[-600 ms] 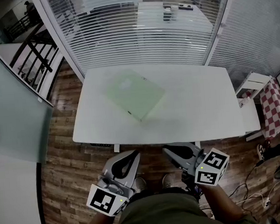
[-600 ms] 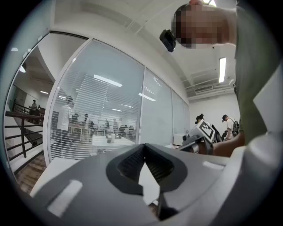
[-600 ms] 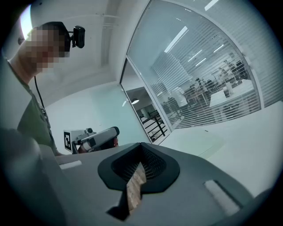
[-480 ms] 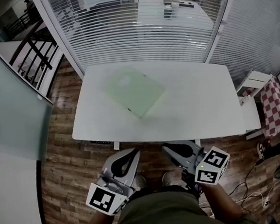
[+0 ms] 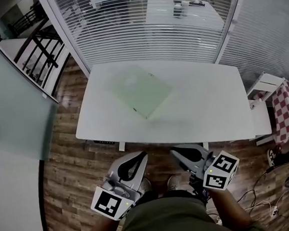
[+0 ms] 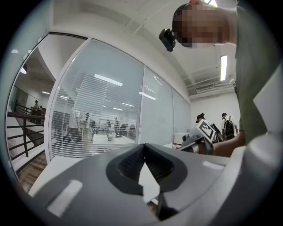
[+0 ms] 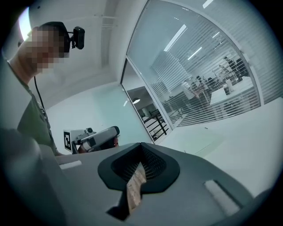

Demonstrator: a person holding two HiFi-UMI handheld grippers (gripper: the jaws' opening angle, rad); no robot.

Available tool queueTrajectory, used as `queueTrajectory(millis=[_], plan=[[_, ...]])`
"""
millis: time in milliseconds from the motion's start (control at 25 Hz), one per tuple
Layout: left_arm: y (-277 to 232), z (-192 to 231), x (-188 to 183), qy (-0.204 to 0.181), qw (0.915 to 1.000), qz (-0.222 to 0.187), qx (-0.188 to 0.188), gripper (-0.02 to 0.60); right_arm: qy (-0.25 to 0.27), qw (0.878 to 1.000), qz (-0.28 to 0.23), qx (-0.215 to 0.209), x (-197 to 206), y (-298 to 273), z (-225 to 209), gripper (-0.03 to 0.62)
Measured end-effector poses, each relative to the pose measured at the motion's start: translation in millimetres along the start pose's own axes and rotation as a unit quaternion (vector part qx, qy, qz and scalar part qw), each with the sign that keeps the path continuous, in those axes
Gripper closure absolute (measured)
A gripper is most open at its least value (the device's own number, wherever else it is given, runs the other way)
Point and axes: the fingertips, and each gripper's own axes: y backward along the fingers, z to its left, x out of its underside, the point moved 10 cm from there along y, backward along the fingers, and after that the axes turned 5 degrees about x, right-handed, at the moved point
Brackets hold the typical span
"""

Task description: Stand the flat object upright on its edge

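Railing (image 5: 38, 49): upper left of the frame, behind glass, well apart from the table.
Table (image 5: 209, 112): white, across the middle, on a wood floor (image 5: 68, 164).
Board (image 5: 141, 92): pale green, lay flat on the table's upper-left part, one corner toward the near edge.
Left gripper (image 5: 141, 156): bottom, left of centre, jaws pressed together, gripping nothing.
Right gripper (image 5: 174, 153): bottom, right of centre, jaws closed too, nothing between them.
In the way: the table's near edge lay between both grippers and the board.
Cabinet (image 5: 265, 84): right edge, beside the table.
Cables (image 5: 272, 202): lower right.
Change: board unmoved; grippers stayed low and closed.
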Motion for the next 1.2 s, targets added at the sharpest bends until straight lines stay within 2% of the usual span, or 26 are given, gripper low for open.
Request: queueTrajectory(millis=[160,240,400,520,760,1040,1200], plan=[[-7.0,-16.3,-1.7,0.023,0.9997,-0.004,-0.008,0.581,-0.013,1.000,0.000,-0.014,3.6,11.8,-4.7,0.585],[-9.0,-21.8,-0.3,0.018,0.9997,-0.001,-0.015,0.581,-0.018,1.000,-0.002,-0.019,3.0,17.6,-8.3,0.585],[-16.4,-31.6,6.9,-0.018,0.9993,0.011,-0.029,0.581,-0.010,1.000,-0.002,-0.025,-2.5,34.4,-18.6,0.585],[-24.5,-42.8,-0.9,-0.008,0.9992,0.001,-0.038,0.581,-0.005,0.999,-0.001,-0.032,-5.3,43.5,-22.4,0.585],[-26.6,-53.1,-2.5,-0.014,0.9983,-0.017,-0.055,0.581,0.002,0.999,-0.003,-0.039,-4.0,53.0,-26.8,0.585],[-23.1,-52.1,13.7,-0.027,0.9968,0.013,-0.074,0.581,0.001,0.999,0.002,-0.043,-0.9,58.5,-32.7,0.585],[-32.8,-50.2,14.3,-0.006,0.9974,-0.006,-0.072,0.581,0.002,0.999,0.006,-0.039,1.6,55.3,-40.0,0.585]])
